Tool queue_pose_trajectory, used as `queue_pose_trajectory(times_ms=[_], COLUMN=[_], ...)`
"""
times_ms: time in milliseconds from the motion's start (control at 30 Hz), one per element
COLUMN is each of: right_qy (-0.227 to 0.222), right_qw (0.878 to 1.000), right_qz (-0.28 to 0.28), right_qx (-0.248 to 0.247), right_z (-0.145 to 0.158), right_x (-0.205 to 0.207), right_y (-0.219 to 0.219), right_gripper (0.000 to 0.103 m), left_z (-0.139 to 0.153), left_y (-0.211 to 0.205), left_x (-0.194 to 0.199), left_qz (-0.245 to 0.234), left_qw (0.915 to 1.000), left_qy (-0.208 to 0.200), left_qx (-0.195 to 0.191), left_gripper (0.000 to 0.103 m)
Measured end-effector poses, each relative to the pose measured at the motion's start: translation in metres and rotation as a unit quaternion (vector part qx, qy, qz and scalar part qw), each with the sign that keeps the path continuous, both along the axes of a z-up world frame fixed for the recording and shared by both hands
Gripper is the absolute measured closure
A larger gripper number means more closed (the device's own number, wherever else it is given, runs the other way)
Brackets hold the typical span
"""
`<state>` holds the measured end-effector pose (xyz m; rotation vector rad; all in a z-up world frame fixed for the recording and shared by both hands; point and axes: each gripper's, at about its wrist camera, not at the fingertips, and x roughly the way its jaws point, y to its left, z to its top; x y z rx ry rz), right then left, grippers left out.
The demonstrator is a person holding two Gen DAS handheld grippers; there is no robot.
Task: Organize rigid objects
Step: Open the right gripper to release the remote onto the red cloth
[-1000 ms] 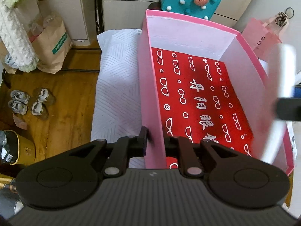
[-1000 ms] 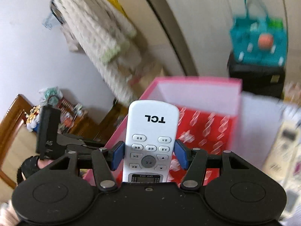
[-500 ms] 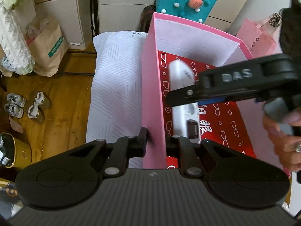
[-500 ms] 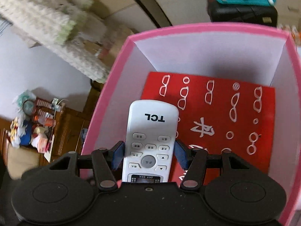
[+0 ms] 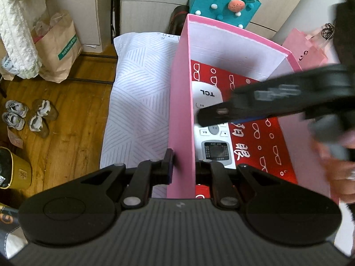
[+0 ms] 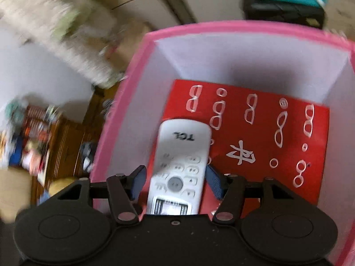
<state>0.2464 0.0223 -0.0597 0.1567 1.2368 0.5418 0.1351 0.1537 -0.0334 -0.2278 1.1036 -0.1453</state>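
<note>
Pink cardboard makes up the biggest thing in both views: a tall open-topped pink box with white inner walls [image 5: 180, 102], which fills the centre and right of the left wrist view and stands on a white quilted pad with a grey line pattern [image 5: 137, 93] above the wooden floor [image 5: 73, 122]. Across the box's bottom lies a red sheet printed with white spectacles and characters [image 6: 277, 137]. At the lower centre of the left wrist view the left gripper [image 5: 182, 164] pinches the box's near-left wall, one finger outside and one inside, closed tight on the cardboard. The right gripper [image 6: 176, 182] reaches down into the box from the right of that view, a hand [image 5: 337, 168] behind it at the right edge. The white TCL remote control [image 6: 183, 159] sits inside the box, on the red sheet and close against the left wall. Its long axis runs straight away from the right gripper, logo end far and display end near, so it lies along the line of the fingers. The blue pads [image 6: 214, 182] flank its button section, and the jaws are opening: gaps show between pads and casing, so the remote looks released rather than gripped. The right gripper is far nearer to it, and a straight withdrawal upward along that axis seems the clean way out, since a sideways drift could knock the remote or the wall.
</note>
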Motion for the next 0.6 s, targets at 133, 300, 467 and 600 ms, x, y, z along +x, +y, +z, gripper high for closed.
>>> queue_pose_trajectory(times_ms=[133,300,467,600], right_qy=[-0.044,-0.129,-0.168,-0.160], right_qw=[0.998,0.988,0.983,0.985], right_qz=[0.043,0.050,0.036,0.019], right_qx=[-0.007,-0.070,-0.062,-0.057], right_z=[0.033,0.058,0.072,0.071], right_x=[-0.028,-0.054,-0.073,-0.086], right_y=[-0.021,-0.058,-0.105,-0.143], right_gripper=[0.036,0.036,0.036,0.036], left_z=[-0.001,-0.002,-0.001,0.001], left_y=[0.001,0.002,0.001,-0.002], left_x=[0.001,-0.001,-0.001,0.000], left_qz=[-0.002,-0.001,-0.001,-0.005], left_qw=[1.0000,1.0000,1.0000,0.9999], left_qy=[0.000,-0.001,0.001,0.005], left_qx=[0.000,0.001,0.004,0.012], left_gripper=[0.091,0.091,0.091,0.091])
